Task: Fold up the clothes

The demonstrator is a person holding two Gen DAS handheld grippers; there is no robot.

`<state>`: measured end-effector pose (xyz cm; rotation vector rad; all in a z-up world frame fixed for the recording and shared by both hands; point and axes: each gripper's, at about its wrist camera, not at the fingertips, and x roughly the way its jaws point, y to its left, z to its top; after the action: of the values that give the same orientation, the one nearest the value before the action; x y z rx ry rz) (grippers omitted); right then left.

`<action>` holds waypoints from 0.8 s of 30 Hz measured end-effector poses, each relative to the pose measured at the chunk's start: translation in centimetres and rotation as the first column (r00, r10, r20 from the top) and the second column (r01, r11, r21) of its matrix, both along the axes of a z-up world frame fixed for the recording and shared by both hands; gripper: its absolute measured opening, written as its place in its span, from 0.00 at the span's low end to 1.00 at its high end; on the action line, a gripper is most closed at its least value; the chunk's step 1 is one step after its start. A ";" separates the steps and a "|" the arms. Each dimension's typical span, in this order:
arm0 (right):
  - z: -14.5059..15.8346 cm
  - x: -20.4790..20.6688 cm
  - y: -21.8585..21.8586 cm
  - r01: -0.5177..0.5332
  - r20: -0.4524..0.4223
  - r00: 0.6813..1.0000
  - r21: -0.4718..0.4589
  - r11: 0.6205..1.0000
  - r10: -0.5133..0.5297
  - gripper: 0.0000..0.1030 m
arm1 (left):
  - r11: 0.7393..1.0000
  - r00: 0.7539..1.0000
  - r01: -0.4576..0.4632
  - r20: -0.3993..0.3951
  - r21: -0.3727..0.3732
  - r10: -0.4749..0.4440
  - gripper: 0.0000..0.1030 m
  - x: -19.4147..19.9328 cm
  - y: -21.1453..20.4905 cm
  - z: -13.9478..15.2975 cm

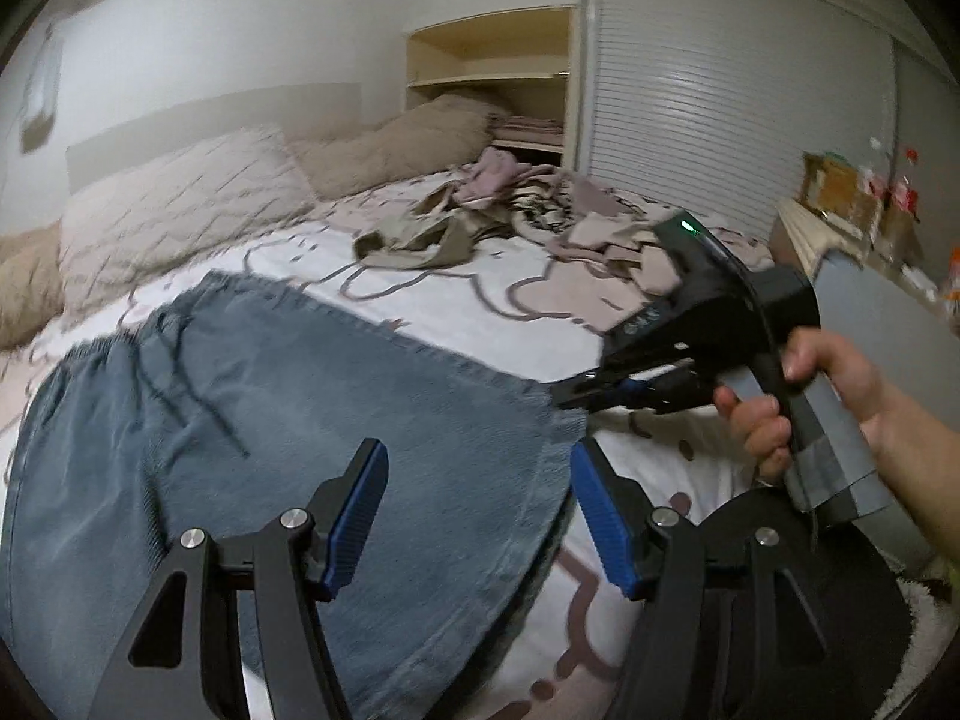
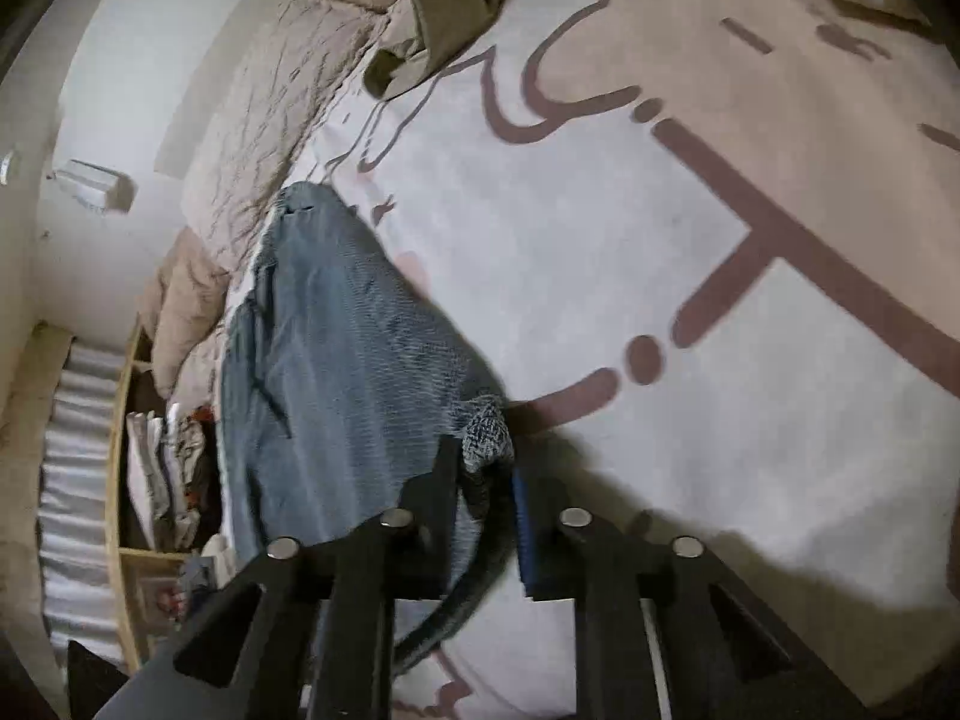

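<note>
A blue-grey pair of drawstring pants (image 1: 312, 420) lies spread on the bed, waistband at the left. My left gripper (image 1: 477, 480) is open and empty, hovering just above the pants near their right hem. My right gripper (image 1: 576, 396) comes in from the right, held by a hand, with its tips at the hem corner. In the right wrist view the right gripper (image 2: 486, 450) is shut on a bunched corner of the pants (image 2: 336, 372), lifted slightly off the sheet.
The bed sheet (image 1: 456, 300) is white with pink-brown drawn shapes. A heap of unfolded clothes (image 1: 510, 210) lies at the far side. Pillows (image 1: 180, 204) line the headboard. A shelf (image 1: 492, 72) and a slatted door (image 1: 720, 120) stand behind; a cluttered desk (image 1: 852, 210) is at the right.
</note>
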<state>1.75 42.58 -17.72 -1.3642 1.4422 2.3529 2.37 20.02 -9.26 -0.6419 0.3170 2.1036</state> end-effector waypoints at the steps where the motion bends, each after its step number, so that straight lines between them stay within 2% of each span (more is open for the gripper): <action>1: 0.9 0.1 -0.2 -0.017 -0.025 1.000 0.002 1.000 0.017 0.14 | 1.000 1.000 0.010 -0.020 -0.002 -0.010 0.61 0.5 0.5 0.0; 6: 5.4 0.2 -1.8 -0.114 -0.139 0.983 0.033 0.993 0.118 0.14 | 1.000 0.996 0.003 -0.090 -0.006 -0.004 0.61 1.3 2.8 0.3; 9: 7.8 -0.5 -3.3 -0.193 -0.168 0.964 0.088 0.977 0.205 0.14 | 1.000 0.991 -0.002 -0.132 -0.009 0.000 0.61 1.8 4.2 0.4; 13: 9.2 -2.0 -5.2 -0.287 -0.168 0.938 0.112 0.951 0.303 0.13 | 0.996 0.980 -0.086 -0.183 -0.005 0.084 0.61 1.1 4.8 0.5; 17: 9.4 -2.9 -6.3 -0.342 -0.165 0.922 0.086 0.936 0.352 0.13 | 0.993 0.982 -0.121 -0.144 0.014 0.122 0.59 0.0 4.8 0.3; 20: 9.6 -3.2 -6.9 -0.373 -0.166 0.911 0.065 0.926 0.378 0.13 | 0.991 0.978 -0.135 -0.160 0.012 0.135 0.51 -0.1 4.9 0.0; 23: 9.9 -3.2 -7.4 -0.387 -0.171 0.902 0.085 0.918 0.396 0.13 | 0.986 0.973 -0.166 -0.158 0.023 0.168 0.28 -0.5 4.7 -0.1; 24: 10.0 -3.2 -7.5 -0.389 -0.173 0.900 0.096 0.916 0.400 0.13 | 0.983 0.972 -0.181 -0.148 0.027 0.183 0.16 -0.8 4.6 -0.1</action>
<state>-1.41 35.08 -7.71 -1.5842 1.2130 2.8191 1.56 24.63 -9.39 -0.5225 0.3375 2.3343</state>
